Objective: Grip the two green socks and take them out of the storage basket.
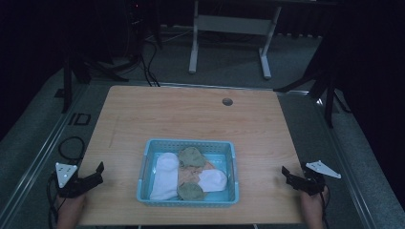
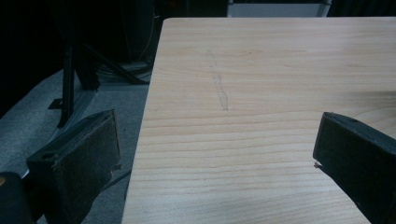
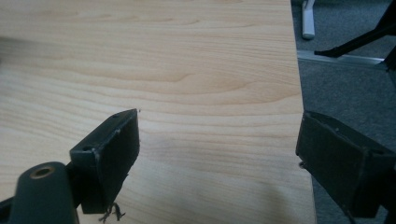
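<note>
sitting near the front middle of the wooden worktop (image 1: 191, 119) is a light blue basket (image 1: 147, 162) holding a heap of socks: a long white sock (image 1: 165, 179) along its left side, a smaller white sock (image 1: 213, 180) to the right, an olive sock (image 1: 192, 155) at the back, another olive sock (image 1: 191, 192) at the front, and something orange (image 1: 191, 174) between them. the left claw (image 1: 93, 177) hovers at the worktop's left edge, well apart from the basket, jaws spread wide with nothing between them. the right claw (image 1: 290, 177) sits at the right edge, jaws likewise apart and empty. a small round hole (image 1: 227, 101) marks the worktop's far side.
</note>
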Motion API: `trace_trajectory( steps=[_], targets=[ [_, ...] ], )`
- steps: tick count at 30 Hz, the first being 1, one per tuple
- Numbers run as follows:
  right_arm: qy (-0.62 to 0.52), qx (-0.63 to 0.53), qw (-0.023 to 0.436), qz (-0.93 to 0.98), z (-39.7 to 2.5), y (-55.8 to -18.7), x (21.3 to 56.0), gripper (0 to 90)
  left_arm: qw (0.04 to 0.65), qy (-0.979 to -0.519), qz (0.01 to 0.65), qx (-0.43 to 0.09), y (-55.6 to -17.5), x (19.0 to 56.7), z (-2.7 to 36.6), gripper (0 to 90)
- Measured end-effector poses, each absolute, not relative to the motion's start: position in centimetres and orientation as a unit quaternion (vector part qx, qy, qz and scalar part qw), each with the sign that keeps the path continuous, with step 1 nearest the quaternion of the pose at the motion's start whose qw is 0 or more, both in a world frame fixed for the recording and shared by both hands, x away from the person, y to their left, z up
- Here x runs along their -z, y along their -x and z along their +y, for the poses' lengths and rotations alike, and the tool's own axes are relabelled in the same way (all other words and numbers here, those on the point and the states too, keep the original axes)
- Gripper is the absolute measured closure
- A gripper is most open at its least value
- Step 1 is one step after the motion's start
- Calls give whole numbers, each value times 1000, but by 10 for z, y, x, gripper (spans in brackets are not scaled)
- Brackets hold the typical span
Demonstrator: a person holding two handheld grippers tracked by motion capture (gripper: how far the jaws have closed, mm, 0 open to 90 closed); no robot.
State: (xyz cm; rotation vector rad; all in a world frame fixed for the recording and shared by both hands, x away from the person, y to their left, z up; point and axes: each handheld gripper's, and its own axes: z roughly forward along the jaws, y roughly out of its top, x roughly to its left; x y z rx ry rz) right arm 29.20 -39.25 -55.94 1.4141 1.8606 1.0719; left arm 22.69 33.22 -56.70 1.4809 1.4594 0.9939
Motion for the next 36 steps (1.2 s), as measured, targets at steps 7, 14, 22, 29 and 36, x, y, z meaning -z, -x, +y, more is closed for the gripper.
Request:
trace_trajectory(
  steps=[7, 14, 22, 29, 36],
  targets=[
    [-515, -392, 275, 711, -390, -293, 560, 116, 406, -587, 578, -395, -227, 567, 332, 4],
    [-485, -413, 208, 742, -399, -297, 559, 133, 405, -590, 578, -393, -227, 567, 332, 3],
    [-381, -429, 133, 808, -410, -298, 558, 140, 404, -591, 577, -393, -228, 567, 332, 3],
    [-331, -410, 82, 846, -404, -300, 548, 140, 404, -591, 578, -392, -228, 567, 332, 4],
    [-298, -337, 47, 892, -383, -303, 536, 131, 404, -591, 577, -392, -228, 567, 332, 4]
  ],
)
